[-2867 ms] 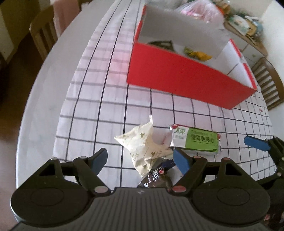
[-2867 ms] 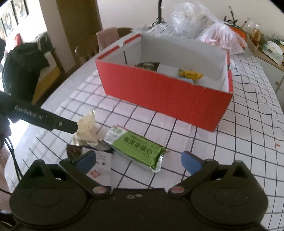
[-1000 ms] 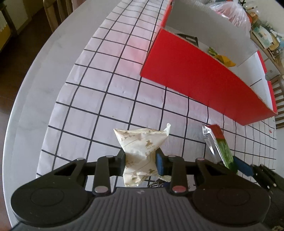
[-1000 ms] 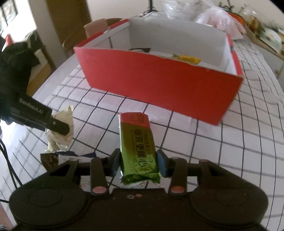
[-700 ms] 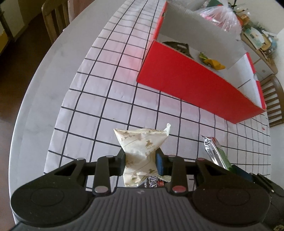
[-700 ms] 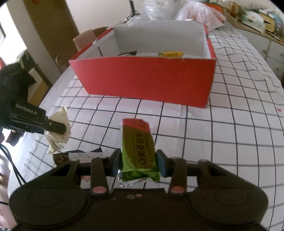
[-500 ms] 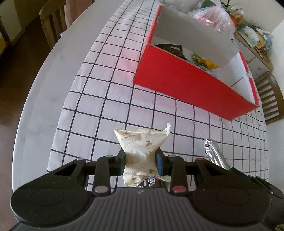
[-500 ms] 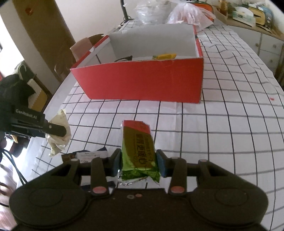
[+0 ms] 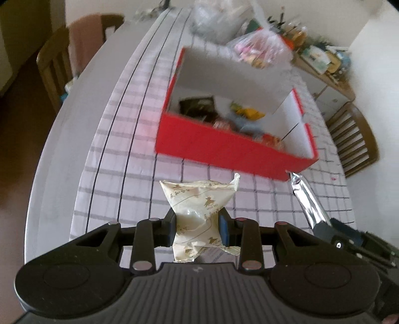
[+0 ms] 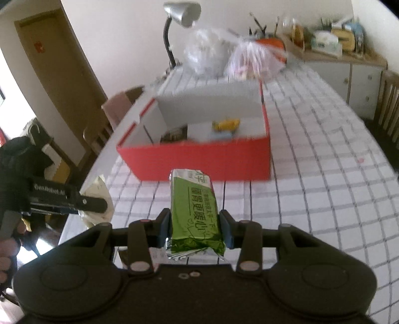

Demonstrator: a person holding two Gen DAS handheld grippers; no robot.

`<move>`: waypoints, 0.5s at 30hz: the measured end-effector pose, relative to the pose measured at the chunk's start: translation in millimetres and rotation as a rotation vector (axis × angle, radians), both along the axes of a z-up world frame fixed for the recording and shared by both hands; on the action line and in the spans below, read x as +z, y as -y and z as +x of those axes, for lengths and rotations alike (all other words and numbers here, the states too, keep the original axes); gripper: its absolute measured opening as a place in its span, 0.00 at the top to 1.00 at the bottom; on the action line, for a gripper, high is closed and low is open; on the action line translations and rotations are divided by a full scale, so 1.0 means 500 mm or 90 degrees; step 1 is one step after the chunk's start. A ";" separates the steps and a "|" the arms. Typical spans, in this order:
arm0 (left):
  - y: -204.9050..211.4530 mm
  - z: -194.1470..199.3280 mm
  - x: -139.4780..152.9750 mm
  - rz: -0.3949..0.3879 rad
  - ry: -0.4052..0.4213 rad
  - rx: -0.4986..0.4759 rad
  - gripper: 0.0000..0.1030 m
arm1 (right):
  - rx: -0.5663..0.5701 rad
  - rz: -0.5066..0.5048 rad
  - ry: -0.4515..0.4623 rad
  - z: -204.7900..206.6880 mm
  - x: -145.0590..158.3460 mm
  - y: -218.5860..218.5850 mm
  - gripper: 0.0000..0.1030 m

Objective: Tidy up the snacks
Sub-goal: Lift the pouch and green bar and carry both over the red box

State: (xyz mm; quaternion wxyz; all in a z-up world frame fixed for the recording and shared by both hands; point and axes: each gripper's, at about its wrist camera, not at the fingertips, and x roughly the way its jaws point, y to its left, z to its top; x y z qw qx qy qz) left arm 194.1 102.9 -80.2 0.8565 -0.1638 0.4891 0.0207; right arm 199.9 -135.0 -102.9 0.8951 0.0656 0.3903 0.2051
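Note:
My left gripper [image 9: 198, 228] is shut on a cream snack packet [image 9: 199, 211], held in the air above the checked tablecloth. My right gripper [image 10: 195, 225] is shut on a green snack bar [image 10: 193, 206], also lifted. The red box [image 9: 224, 149] with white inner walls lies ahead on the table and holds several snacks, among them a yellow one [image 10: 225, 124] and a dark packet [image 9: 197, 106]. In the left wrist view the green bar's silver end [image 9: 305, 199] and the right gripper [image 9: 349, 246] show at the right. In the right wrist view the left gripper [image 10: 84, 203] holds the cream packet [image 10: 98, 197] at the left.
Plastic bags [image 10: 224, 59] and a desk lamp [image 10: 180, 15] stand beyond the box. Wooden chairs [image 9: 354, 139] flank the table on both sides. A sideboard [image 10: 336, 62] with clutter runs along the far right wall. A person's hand [image 10: 7, 251] grips the left tool.
Both grippers have risen with their snacks and tilted up, so the box's inside and the far end of the table now show. The loose wrappers below have dropped out of view.

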 end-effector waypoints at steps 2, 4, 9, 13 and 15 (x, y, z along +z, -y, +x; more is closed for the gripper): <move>0.005 0.010 0.023 0.008 0.018 -0.006 0.68 | -0.004 -0.003 0.017 0.011 0.023 0.004 0.61; 0.012 0.025 0.049 0.018 0.038 -0.011 0.68 | -0.009 -0.004 0.034 0.027 0.044 0.003 0.61; 0.024 0.071 0.103 0.046 0.081 -0.020 0.68 | -0.014 -0.015 0.071 0.071 0.083 0.000 0.61; 0.036 0.119 0.137 0.077 0.106 -0.028 0.68 | -0.021 -0.027 0.090 0.111 0.101 -0.002 0.61; 0.038 0.143 0.148 0.088 0.112 -0.029 0.68 | -0.025 -0.038 0.096 0.135 0.106 -0.006 0.61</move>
